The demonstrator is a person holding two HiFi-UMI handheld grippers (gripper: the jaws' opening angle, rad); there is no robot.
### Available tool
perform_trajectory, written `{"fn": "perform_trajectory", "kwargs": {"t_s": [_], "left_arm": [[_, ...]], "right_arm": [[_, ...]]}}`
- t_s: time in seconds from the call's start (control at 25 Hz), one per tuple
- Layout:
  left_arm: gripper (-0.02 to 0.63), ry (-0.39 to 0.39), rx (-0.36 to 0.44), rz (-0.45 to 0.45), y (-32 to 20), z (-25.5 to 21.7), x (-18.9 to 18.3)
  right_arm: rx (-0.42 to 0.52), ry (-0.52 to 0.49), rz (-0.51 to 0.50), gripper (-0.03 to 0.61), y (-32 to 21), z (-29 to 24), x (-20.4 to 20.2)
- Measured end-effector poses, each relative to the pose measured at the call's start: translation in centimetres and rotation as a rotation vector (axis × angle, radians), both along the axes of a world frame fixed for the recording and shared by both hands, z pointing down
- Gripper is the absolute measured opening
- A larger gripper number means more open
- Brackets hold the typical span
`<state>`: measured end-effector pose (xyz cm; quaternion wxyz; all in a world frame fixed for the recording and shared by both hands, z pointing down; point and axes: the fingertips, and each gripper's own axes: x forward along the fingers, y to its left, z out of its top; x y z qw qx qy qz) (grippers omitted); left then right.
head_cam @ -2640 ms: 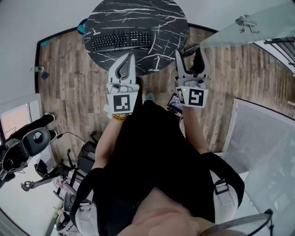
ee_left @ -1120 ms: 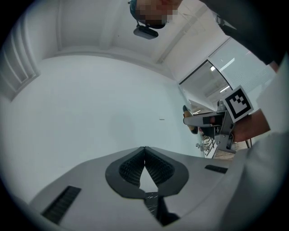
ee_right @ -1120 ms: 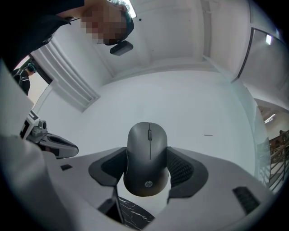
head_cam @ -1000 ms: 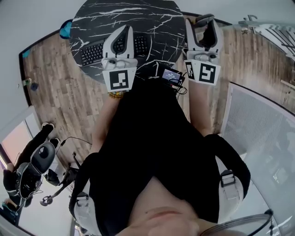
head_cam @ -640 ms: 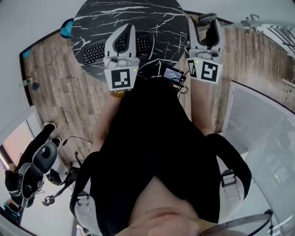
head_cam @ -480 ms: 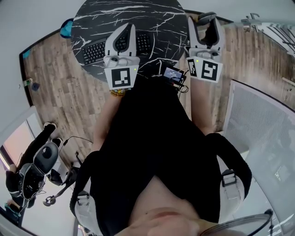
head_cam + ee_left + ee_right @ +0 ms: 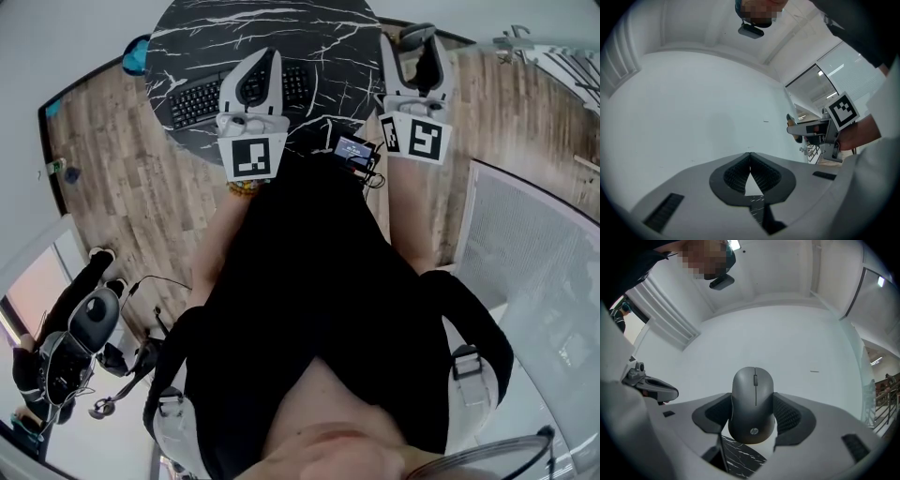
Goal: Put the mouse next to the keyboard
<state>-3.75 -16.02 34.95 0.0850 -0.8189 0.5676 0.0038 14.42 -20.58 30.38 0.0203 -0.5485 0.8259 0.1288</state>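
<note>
A black keyboard [image 7: 192, 103] lies on the near left part of the round black marble table [image 7: 281, 23]. My left gripper [image 7: 265, 58] hovers over the keyboard's right half, hiding it; its jaws are shut on nothing, tips touching [image 7: 750, 157]. My right gripper [image 7: 418, 37] is at the table's right edge, shut on a dark grey mouse [image 7: 417, 36]. In the right gripper view the mouse [image 7: 752, 401] sits between both pads, buttons pointing away, with marble [image 7: 740, 458] showing below. Each gripper shows in the other's view: the right gripper [image 7: 818, 131] and the left gripper [image 7: 649, 386].
Wood floor [image 7: 122, 178] surrounds the table. A small device with a lit screen [image 7: 352, 150] hangs at the person's waist. A teal object [image 7: 136, 56] lies by the table's left edge. Wheeled equipment [image 7: 66, 337] stands lower left; a glass panel [image 7: 534, 262] is at the right.
Since the earliest frame the person has stepped up to the table and both grippers have moved forward over it. In the last second the left gripper drifted slightly right; the mouse stays gripped.
</note>
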Motion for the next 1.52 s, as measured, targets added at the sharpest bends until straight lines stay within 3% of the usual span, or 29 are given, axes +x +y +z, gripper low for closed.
{"fn": "perform_trajectory", "kwargs": {"t_s": [0.76, 0.96, 1.08, 1.52], "left_arm": [[0.013, -0.031, -0.017, 0.026, 1.0, 0.7, 0.7], [0.014, -0.030, -0.033, 0.023, 1.2, 1.4, 0.7], [0.014, -0.007, -0.046, 0.024, 1.5, 1.7, 0.8], [0.014, -0.068, -0.063, 0.026, 2.6, 3.0, 0.5]], "right_arm": [[-0.072, -0.002, -0.007, 0.279, -0.5, 3.0, -0.1], [-0.128, -0.037, 0.010, 0.279, -0.7, 4.8, 0.6], [-0.162, -0.021, 0.019, 0.279, -0.8, 6.3, 0.9], [-0.365, 0.069, -0.001, 0.279, -2.4, 15.5, 0.7]]}}
